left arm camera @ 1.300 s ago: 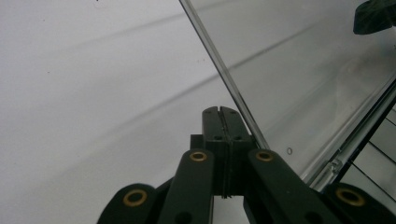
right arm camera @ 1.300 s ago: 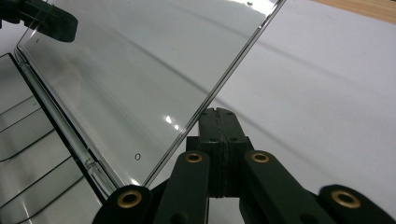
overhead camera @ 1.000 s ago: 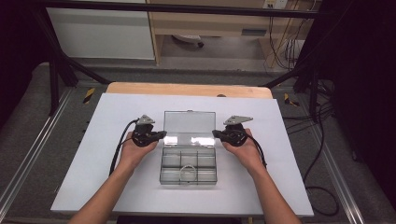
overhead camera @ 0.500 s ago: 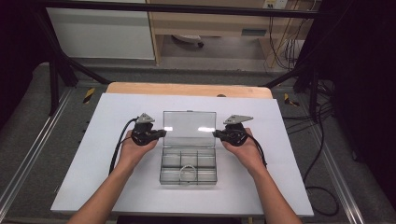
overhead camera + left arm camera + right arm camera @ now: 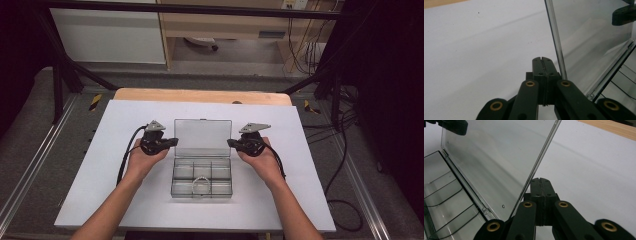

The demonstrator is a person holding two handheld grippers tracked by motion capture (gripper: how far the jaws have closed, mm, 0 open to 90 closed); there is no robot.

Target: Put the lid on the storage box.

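Looking down from the high view, a clear plastic compartment box (image 5: 202, 177) sits in the middle of the white table top (image 5: 100, 175), its lid (image 5: 202, 137) raised and standing between the two grippers. The left gripper (image 5: 172, 142) is just beside the lid's left edge and the right gripper (image 5: 231, 143) just beside its right edge; whether either touches the lid cannot be told from there. The box is split into small compartments, and a pale ring-like loop (image 5: 201, 183) lies in one of the near ones; what it is stays hard to make out.

The left gripper view (image 5: 543, 60) brings out what the high view cannot: the jaws are pressed together with nothing between them, tips close against the lid's edge (image 5: 556, 42). The right gripper view (image 5: 541, 180) shows the same, jaws closed and empty beside the lid (image 5: 496, 162), with curved dividers visible in the tray (image 5: 446, 202). The tray is cut off at the frame's left side.
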